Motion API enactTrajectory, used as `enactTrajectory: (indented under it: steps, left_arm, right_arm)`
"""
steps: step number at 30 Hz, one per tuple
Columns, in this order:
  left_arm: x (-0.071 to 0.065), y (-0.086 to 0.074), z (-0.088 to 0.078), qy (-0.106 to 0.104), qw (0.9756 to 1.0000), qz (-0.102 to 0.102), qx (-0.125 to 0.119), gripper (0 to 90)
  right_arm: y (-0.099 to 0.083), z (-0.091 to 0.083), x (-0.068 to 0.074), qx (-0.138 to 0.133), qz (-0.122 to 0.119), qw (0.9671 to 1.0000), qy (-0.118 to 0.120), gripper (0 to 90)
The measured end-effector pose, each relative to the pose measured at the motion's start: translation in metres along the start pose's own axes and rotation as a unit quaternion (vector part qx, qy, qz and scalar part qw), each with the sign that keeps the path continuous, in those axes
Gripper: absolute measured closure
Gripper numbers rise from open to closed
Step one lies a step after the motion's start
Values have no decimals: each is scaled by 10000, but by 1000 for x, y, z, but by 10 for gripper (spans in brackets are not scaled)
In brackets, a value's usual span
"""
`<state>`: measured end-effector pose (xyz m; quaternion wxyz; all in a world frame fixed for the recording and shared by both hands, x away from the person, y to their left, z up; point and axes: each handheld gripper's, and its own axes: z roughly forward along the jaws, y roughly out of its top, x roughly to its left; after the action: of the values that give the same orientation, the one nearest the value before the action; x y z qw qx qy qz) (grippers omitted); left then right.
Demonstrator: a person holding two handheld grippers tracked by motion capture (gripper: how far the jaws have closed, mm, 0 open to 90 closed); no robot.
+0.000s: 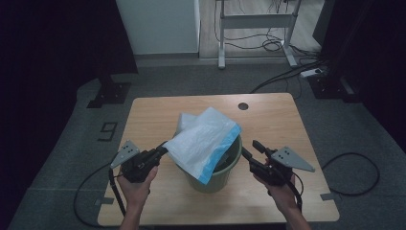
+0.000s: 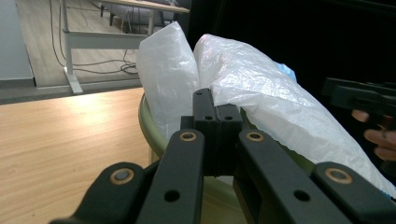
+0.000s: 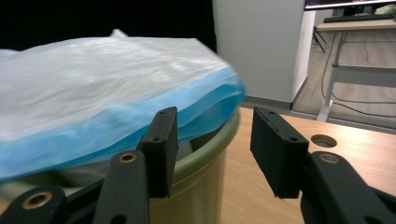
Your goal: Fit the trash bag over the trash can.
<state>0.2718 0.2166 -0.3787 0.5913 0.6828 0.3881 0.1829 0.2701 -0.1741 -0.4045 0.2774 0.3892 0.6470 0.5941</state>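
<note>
A green bin [image 1: 218, 179] stands on the wooden table [image 1: 268, 120] near its front middle. A white plastic bag [image 1: 203, 139] with a blue edge lies puffed up across the bin's mouth and sticks out to the left. My left gripper [image 1: 164, 147] is shut on the bag's left corner. In the left gripper view its jaws [image 2: 217, 109] are pressed together with the bag [image 2: 261, 88] and bin rim [image 2: 149, 121] just behind. My right gripper [image 1: 252, 149] is open at the bin's right side. In the right gripper view its jaws [image 3: 215, 140] stand apart by the bin's wall [image 3: 201, 186], under the bag's blue edge [image 3: 93, 135], gripping nothing.
A round cable hole [image 1: 243, 106] sits at the table's far edge. Beyond the table stand a white cabinet [image 1: 158, 24] and a desk frame [image 1: 256, 21], with cables [image 1: 287, 72] on the floor. A black stand base [image 1: 109, 93] is at the far left.
</note>
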Motion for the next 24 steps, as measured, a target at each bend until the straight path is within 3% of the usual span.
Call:
enactTrajectory:
  steps: [8, 19, 24]
  left_arm:
    - [7, -6, -4, -101, 9998, -148, -101, 899]
    - [12, -11, -22, -48, 9997, -172, -190, 899]
    - [12, -10, -21, -73, 9997, -162, -168, 899]
  right_arm:
    - [2, 15, -8, 106, 23, 9999, -67, 514]
    - [6, 8, 5, 29, -40, 9999, 151, 506]
    - [6, 6, 11, 10, -71, 9997, 244, 499]
